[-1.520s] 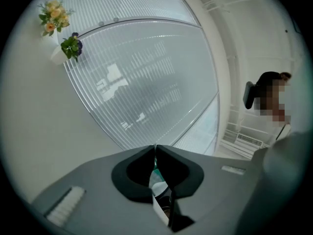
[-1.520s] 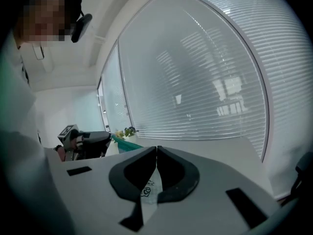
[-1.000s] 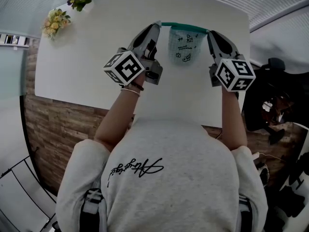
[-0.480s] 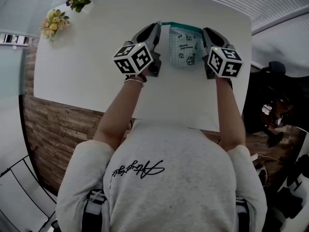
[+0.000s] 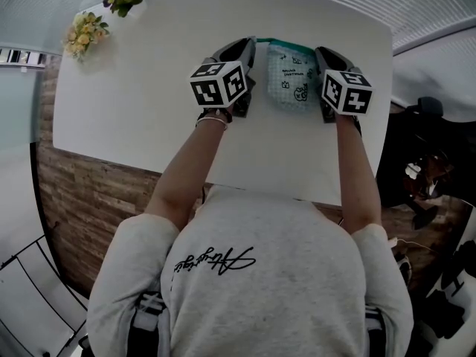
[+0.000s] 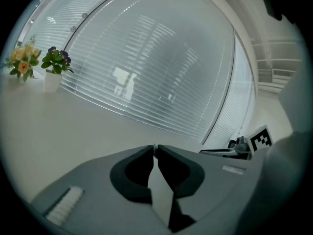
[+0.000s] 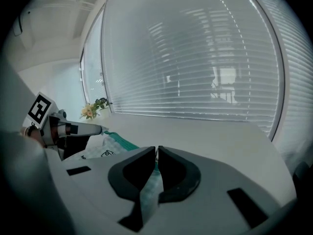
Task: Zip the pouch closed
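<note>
As the pouch sits down at the table in the head view, left gripper and right gripper flank its teal top. Left gripper view: jaws pressed together, nipping a pale sliver, the pouch's end. Right gripper view: jaws pinching the teal edge. Zip looks drawn across, so probably nearly done, but I can't tell if it's fully shut.

The pouch lies on the table near its far edge, between the left gripper and the right gripper. Flowers stand at the table's far left corner.
</note>
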`<state>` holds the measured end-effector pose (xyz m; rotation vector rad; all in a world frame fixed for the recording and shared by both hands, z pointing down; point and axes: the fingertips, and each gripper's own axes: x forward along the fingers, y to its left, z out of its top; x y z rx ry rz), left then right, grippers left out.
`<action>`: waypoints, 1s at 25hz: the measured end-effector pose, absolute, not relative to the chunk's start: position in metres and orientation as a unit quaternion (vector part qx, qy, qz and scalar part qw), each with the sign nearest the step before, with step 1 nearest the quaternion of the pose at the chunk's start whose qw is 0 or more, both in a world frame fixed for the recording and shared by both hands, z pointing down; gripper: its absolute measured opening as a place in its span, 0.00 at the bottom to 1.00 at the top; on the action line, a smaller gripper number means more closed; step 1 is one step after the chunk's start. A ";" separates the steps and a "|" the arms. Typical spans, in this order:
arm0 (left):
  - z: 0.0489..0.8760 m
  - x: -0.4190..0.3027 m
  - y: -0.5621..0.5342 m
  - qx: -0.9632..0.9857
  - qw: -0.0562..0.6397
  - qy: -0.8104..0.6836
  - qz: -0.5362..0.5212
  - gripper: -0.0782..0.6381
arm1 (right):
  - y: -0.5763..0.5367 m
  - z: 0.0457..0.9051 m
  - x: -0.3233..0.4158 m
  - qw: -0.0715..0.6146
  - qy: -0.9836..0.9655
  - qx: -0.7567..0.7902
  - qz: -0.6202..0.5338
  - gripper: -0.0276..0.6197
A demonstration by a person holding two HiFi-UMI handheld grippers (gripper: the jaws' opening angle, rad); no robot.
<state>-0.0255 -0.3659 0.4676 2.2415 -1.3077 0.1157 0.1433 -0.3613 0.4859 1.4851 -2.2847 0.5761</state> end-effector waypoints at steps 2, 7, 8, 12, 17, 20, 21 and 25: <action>0.468 -0.027 -0.367 0.829 0.261 -0.492 0.052 0.15 | -0.363 0.486 0.143 0.178 -0.805 0.529 0.201 0.08; 0.474 -0.038 -0.373 0.823 0.260 -0.501 0.057 0.18 | -0.367 0.489 0.141 0.170 -0.800 0.539 0.201 0.09; 0.473 -0.037 -0.371 0.823 0.259 -0.502 0.056 0.20 | -0.366 0.486 0.143 0.167 -0.801 0.540 0.200 0.11; 0.469 -0.035 -0.366 0.823 0.251 -0.506 0.061 0.30 | -0.361 0.475 0.146 0.152 -0.803 0.542 0.195 0.13; 0.450 -0.027 -0.349 0.840 0.209 -0.496 0.066 0.35 | -0.346 0.459 0.140 0.134 -0.818 0.528 0.184 0.16; 0.433 -0.023 -0.337 0.850 0.186 -0.490 0.053 0.35 | -0.334 0.444 0.137 0.110 -0.829 0.520 0.176 0.17; 0.427 -0.023 -0.333 0.852 0.178 -0.489 0.048 0.35 | -0.329 0.437 0.135 0.097 -0.833 0.516 0.175 0.17; 0.405 -0.024 -0.317 0.859 0.143 -0.489 0.038 0.35 | -0.307 0.401 0.129 0.050 -0.849 0.503 0.156 0.17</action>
